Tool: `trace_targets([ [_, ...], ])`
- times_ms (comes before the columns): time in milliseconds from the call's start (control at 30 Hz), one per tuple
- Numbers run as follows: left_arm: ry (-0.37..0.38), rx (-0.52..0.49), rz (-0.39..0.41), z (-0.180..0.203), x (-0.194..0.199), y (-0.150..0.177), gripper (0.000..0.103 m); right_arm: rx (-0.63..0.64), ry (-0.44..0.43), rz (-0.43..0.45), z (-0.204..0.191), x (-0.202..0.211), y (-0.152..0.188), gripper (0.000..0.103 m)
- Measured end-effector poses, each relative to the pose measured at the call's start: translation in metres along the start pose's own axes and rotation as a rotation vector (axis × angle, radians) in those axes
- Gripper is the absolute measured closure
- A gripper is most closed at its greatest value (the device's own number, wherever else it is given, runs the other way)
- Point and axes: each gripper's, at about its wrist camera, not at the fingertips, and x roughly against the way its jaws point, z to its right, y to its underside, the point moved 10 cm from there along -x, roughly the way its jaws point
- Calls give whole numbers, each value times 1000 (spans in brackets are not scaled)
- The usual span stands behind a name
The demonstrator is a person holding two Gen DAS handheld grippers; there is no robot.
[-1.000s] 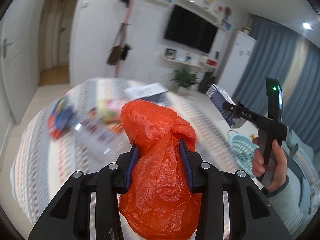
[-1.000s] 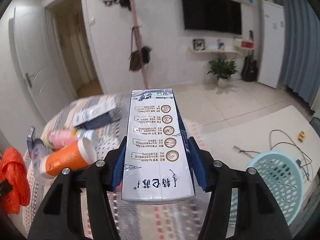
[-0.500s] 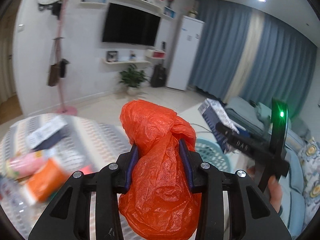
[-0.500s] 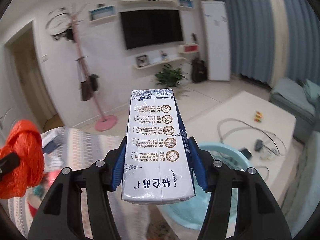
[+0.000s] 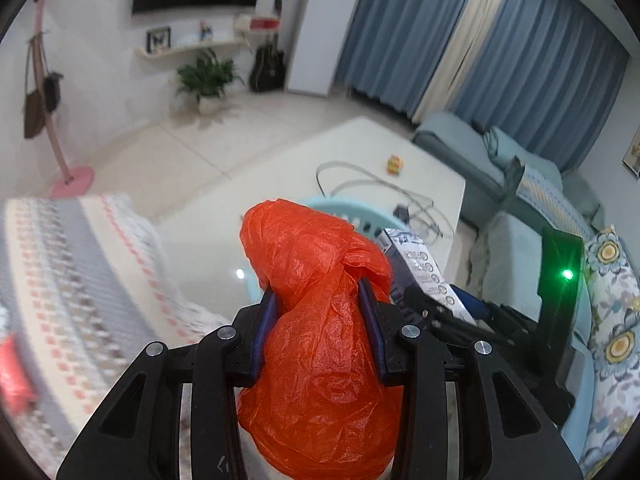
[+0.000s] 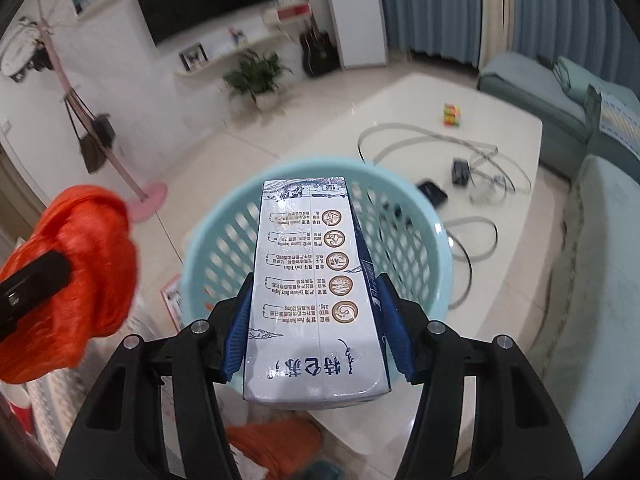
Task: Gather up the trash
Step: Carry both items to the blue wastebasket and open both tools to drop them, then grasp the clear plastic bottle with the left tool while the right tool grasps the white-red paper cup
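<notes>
My left gripper (image 5: 319,300) is shut on a knotted orange plastic bag (image 5: 316,320) and holds it in the air. My right gripper (image 6: 314,300) is shut on a white and blue milk carton (image 6: 312,288), held above the light blue plastic basket (image 6: 224,236). The basket's rim (image 5: 320,203) peeks out behind the bag in the left wrist view, where the carton (image 5: 420,268) and the right gripper show just right of the bag. The orange bag (image 6: 72,272) also shows at the left of the right wrist view, beside the basket.
A striped tablecloth (image 5: 72,280) covers the table at the left. A low white table (image 6: 440,128) with cables and a small toy lies beyond the basket. A teal sofa (image 6: 600,240) stands at the right. A pink coat stand (image 6: 120,168) is at the back.
Both grippers have swung right, away from the striped table with its bottles, and now hang by the blue basket. The carton is now over the basket. Both grips are unchanged.
</notes>
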Motion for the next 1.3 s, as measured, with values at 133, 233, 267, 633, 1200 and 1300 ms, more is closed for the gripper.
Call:
trace_targets([
  [133, -4, 9, -66, 1, -31, 13, 65, -5, 26, -46, 10, -11, 14, 47],
  [233, 10, 7, -93, 7, -39, 23, 60, -25, 30, -67, 20, -15, 16, 47],
  [267, 12, 10, -86, 10, -38, 21, 58, -37, 24, -71, 24, -16, 16, 46],
  [633, 47, -6, 14, 22, 4, 9, 46, -70, -5, -4, 30, 12, 2, 42],
  [1200, -27, 42, 266, -20, 136, 6, 48, 142, -149, 188, -88, 97, -10, 42],
  [1300, -75, 66, 312, -42, 169, 12, 48, 195, -197, 222, -123, 115, -6, 42],
])
